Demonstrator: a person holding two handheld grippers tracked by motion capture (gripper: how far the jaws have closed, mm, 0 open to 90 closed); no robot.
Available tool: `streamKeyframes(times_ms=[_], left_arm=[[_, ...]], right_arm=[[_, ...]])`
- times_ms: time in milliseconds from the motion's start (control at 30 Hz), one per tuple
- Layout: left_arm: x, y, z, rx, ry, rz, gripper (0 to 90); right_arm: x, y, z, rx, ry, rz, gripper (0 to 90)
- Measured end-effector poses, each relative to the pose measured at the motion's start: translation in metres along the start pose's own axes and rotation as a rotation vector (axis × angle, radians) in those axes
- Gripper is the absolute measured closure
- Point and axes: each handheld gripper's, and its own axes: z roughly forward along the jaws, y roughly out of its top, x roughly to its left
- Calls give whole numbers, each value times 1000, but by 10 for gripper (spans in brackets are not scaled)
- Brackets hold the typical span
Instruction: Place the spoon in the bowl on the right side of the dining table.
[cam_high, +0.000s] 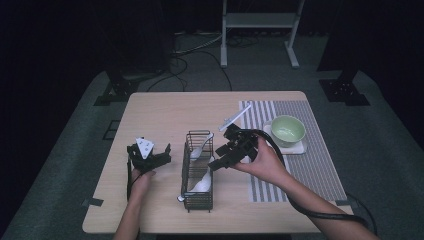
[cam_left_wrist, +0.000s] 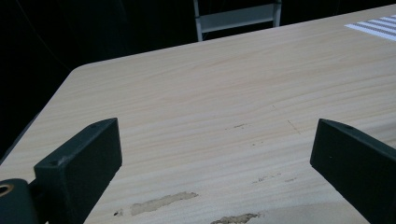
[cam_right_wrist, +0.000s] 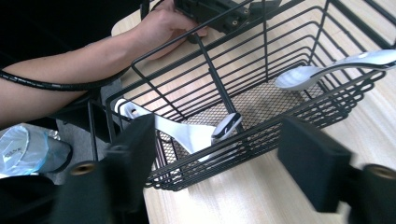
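Right tongs (cam_high: 218, 159) — beside wire basket (cam_high: 192, 196)

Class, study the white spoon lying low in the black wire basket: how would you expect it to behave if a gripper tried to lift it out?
The white spoon looks glossy and hard, so it is probably stiff but slippery between the right gripper's pads. Its curved bowl may rock or swivel when nudged. It looks ceramic or plastic, I cannot tell which; if ceramic, it could chip against the wire basket.
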Motion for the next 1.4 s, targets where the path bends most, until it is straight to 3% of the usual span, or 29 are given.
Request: streamKeyframes(times_ms=[433, 867, 1167, 1400], left_arm=[[0, 0, 0, 2, 0, 9, 12], [0, 0, 0, 1, 0, 5, 11], [0, 0, 0, 1, 1, 5, 11], [0, 0, 0, 1, 1, 4, 11]], right_arm=[[-3, 3, 2, 19, -13, 52, 545], [0, 5, 5, 49, -35, 59, 731], [1, 5, 5, 57, -31, 59, 775], [4, 6, 5, 64, 2, 49, 838]])
